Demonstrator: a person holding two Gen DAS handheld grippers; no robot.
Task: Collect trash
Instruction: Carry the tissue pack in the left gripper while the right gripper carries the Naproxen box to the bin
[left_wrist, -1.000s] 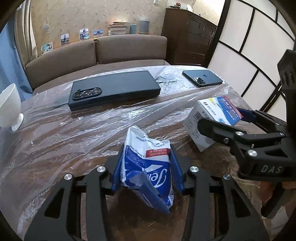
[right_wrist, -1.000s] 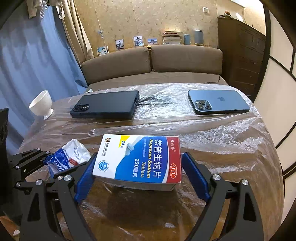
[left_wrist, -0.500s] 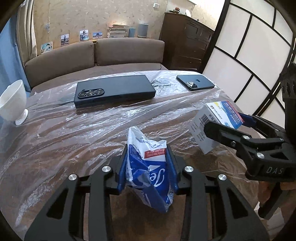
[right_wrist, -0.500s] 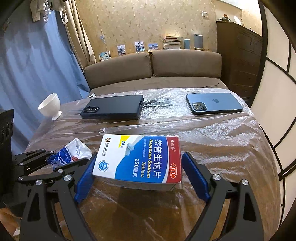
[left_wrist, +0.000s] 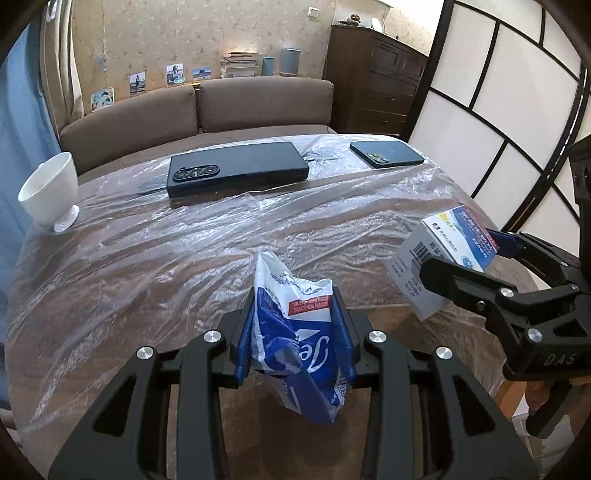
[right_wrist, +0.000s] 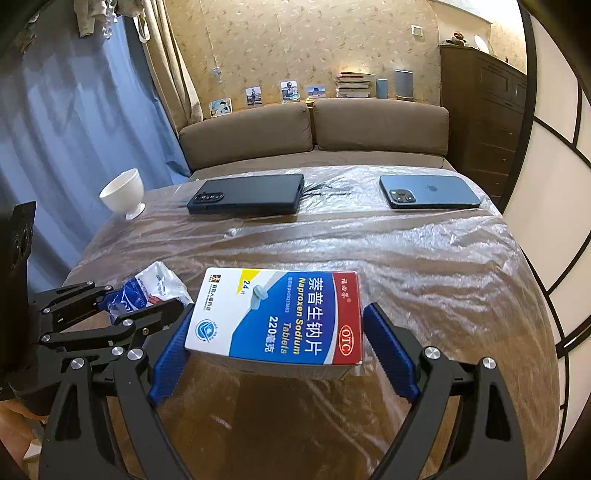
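Left gripper (left_wrist: 293, 334) jaws pinch the crumpled wrapper (left_wrist: 295, 332); right gripper (right_wrist: 275, 354) jaws, wide, clamp the pill box (right_wrist: 275, 317), both lifted over near table (left_wrist: 155, 258) edge; should keep grips firm while carrying off

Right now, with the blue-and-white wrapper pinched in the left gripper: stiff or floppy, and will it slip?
Probably floppy: the blue-and-white wrapper is crumpled, and its tail sags below the left gripper. Likely very light, being thin film. It may slide in the grip, since glossy plastic looks slick, though both blue pads squeeze it.
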